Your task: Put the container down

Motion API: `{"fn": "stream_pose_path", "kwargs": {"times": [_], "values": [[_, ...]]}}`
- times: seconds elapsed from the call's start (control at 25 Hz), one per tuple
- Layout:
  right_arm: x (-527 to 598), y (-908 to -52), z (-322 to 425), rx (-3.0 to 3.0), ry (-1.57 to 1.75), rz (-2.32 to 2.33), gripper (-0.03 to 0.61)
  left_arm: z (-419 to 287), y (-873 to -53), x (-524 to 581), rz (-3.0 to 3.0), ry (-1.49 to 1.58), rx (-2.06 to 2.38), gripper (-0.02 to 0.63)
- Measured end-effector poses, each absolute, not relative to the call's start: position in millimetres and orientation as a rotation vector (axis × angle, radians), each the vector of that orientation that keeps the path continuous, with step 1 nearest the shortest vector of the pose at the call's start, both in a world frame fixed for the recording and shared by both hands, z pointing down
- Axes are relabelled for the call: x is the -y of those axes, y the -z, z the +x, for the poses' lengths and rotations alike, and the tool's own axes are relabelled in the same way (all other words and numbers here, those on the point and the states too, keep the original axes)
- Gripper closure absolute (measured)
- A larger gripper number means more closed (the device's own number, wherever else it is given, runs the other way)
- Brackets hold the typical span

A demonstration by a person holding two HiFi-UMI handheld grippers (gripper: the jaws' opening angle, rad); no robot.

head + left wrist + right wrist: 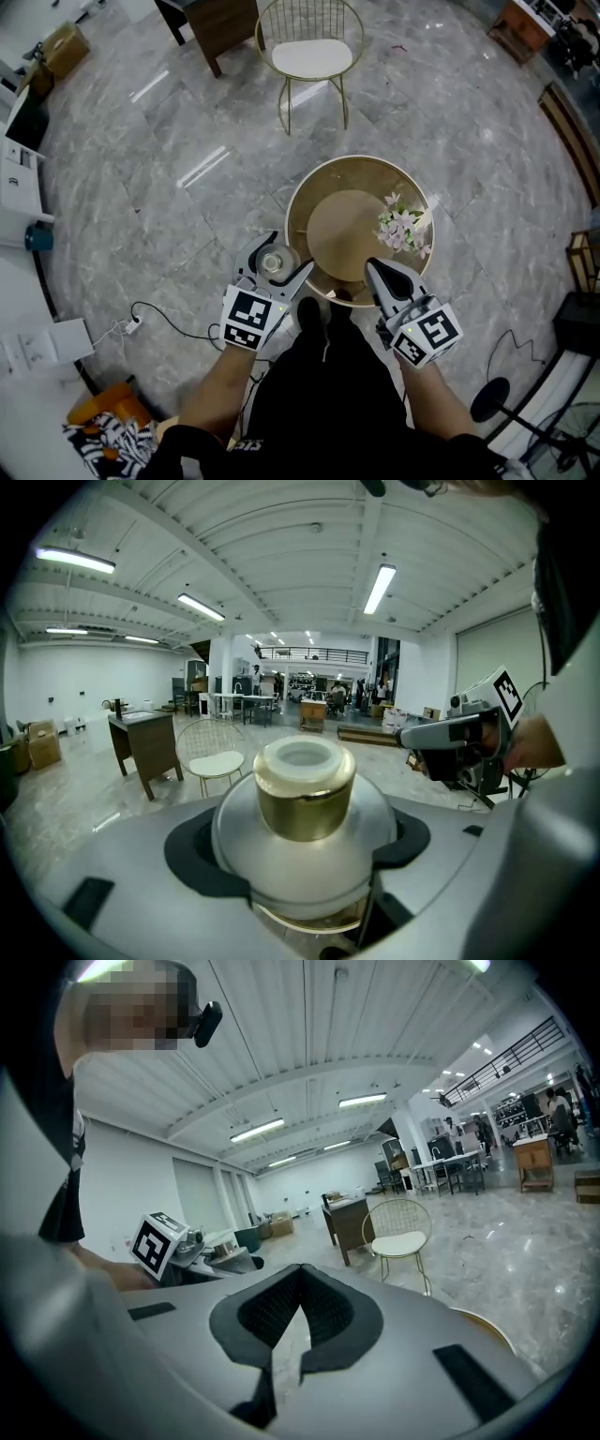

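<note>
The container [272, 262] is a rounded clear jar with a gold collar and a white lid [302, 759]. My left gripper [275, 264] is shut on its body, holding it upright just off the near left rim of the round gold table [302, 192]. In the left gripper view the jar [302, 803] fills the space between the jaws. My right gripper [373, 270] is shut with nothing in it, over the table's near edge. In its own view the right gripper [298, 1314] shows its pads meeting in a seam.
A sprig of pink flowers [403, 228] lies on the table's right side. A gold wire chair [309, 47] with a white seat stands beyond, beside a dark wooden desk [220, 23]. A cable and plug [131, 323] lie on the marble floor at the left.
</note>
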State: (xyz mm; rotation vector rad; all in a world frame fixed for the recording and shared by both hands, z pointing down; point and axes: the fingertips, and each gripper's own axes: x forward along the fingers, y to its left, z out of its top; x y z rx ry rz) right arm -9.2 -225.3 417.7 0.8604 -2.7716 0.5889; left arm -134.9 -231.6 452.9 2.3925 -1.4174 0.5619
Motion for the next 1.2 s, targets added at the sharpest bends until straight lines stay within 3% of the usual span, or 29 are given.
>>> {"fn": "stream_pose_path", "kwargs": {"times": [1.2], "values": [[302.3, -710.3, -7.1, 2.607, -0.773, 0.756, 0.565, -118.3, -765.2, 325.0, 2.249, -0.697, 1.335, 0.279]]}}
